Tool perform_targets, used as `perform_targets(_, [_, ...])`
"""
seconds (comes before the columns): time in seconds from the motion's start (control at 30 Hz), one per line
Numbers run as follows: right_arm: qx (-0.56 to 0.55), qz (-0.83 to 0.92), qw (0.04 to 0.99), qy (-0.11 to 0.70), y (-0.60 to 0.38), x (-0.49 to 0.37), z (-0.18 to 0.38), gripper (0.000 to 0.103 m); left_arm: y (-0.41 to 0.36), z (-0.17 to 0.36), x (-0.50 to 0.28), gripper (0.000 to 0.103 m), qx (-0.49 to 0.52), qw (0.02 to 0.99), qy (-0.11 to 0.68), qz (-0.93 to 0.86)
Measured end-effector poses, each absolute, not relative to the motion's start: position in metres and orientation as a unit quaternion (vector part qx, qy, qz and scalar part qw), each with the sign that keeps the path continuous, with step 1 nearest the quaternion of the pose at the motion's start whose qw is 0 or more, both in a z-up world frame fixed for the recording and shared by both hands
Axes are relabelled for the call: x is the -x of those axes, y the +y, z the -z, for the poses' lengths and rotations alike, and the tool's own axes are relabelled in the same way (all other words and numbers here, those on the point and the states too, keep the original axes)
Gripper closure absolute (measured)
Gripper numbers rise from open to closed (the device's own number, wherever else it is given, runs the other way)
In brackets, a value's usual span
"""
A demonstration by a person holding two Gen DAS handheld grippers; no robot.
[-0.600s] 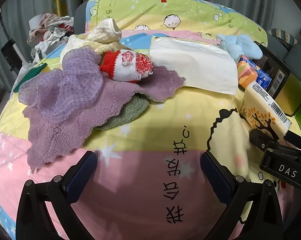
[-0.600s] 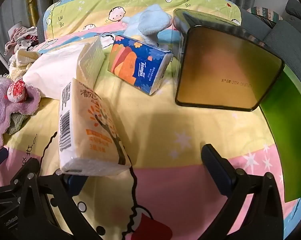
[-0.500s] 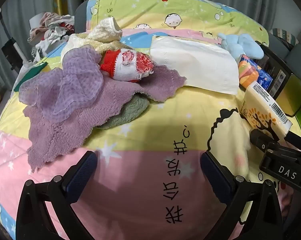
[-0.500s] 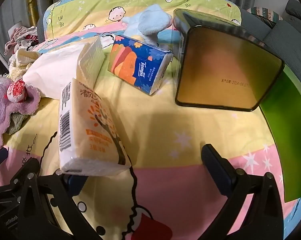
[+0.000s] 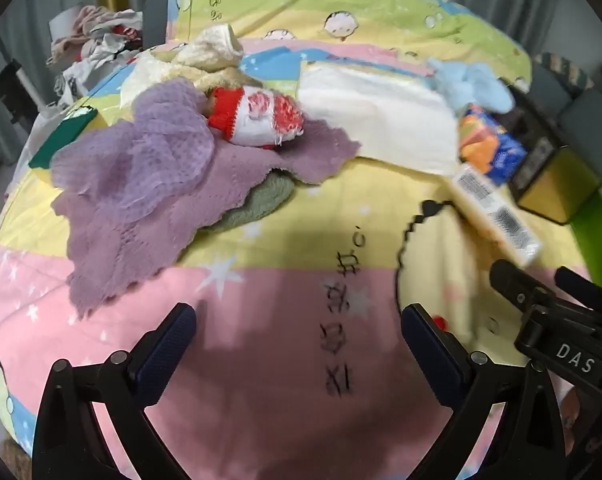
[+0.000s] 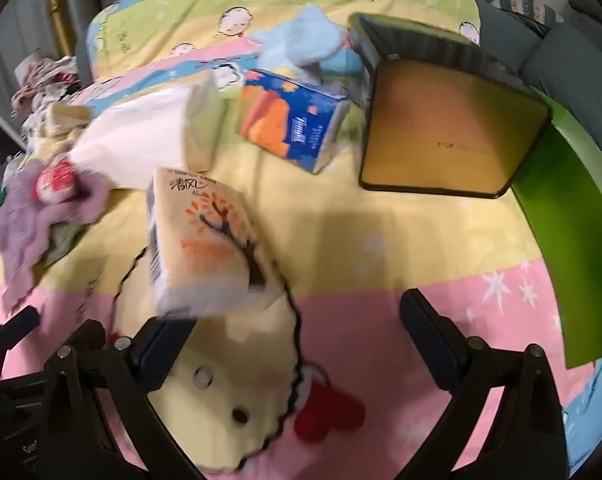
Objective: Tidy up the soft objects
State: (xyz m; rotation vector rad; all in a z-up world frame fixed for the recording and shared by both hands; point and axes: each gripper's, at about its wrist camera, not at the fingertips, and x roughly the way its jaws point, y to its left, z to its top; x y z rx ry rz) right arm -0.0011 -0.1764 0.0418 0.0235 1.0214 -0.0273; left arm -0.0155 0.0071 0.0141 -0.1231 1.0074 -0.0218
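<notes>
You have a bed [image 5: 261, 300] under a pastel cartoon quilt. On your left lie a purple towel [image 5: 141, 216] and green cloth [image 5: 261, 204]; toward your right sit a white tissue pack [image 5: 381, 120], a yellow tissue pack [image 6: 205, 240], a blue-orange tissue pack [image 6: 293, 128] and a dark box [image 6: 449, 128].

fluffy purple towel [image 5: 149, 232]; glossy plastic tissue pack [image 6: 205, 240]; cotton bedsheet [image 5: 261, 360].

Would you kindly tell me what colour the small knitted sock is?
Sock: red and white, clearest in the left wrist view.
</notes>
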Motion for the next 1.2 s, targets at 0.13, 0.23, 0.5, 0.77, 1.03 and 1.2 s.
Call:
perform_targets(0.13, [-0.001, 0.022, 0.888, 0.460, -0.171, 0.024, -0.065, 0.002, 0.017, -0.045, 0.034, 0.000, 0.072, 0.888, 0.454, 0.022])
perform_targets(0.23, [0.027, 0.032, 0.897, 0.440, -0.168, 0.031, -0.080, 0.003, 0.023, -0.065, 0.046, 0.000, 0.065, 0.901, 0.429, 0.022])
perform_targets(0.5, [0.041, 0.022, 0.914, 0.403, -0.161, 0.044, -0.113, 0.009, 0.039, -0.087, 0.056, 0.000, 0.085, 0.908, 0.409, 0.021])
perform_targets(0.77, [0.034, 0.012, 0.915, 0.402, -0.145, 0.049, -0.122, 0.018, 0.060, -0.104, 0.064, 0.000, 0.091, 0.914, 0.395, 0.011])
perform_targets(1.03, [0.015, -0.006, 0.922, 0.387, -0.133, 0.055, -0.138, 0.018, 0.076, -0.108, 0.071, 0.003, 0.105, 0.914, 0.392, 0.006])
perform_targets(1.2, [0.014, -0.017, 0.923, 0.384, -0.127, 0.057, -0.142, 0.018, 0.083, -0.108, 0.072, 0.006, 0.113, 0.913, 0.391, 0.006])
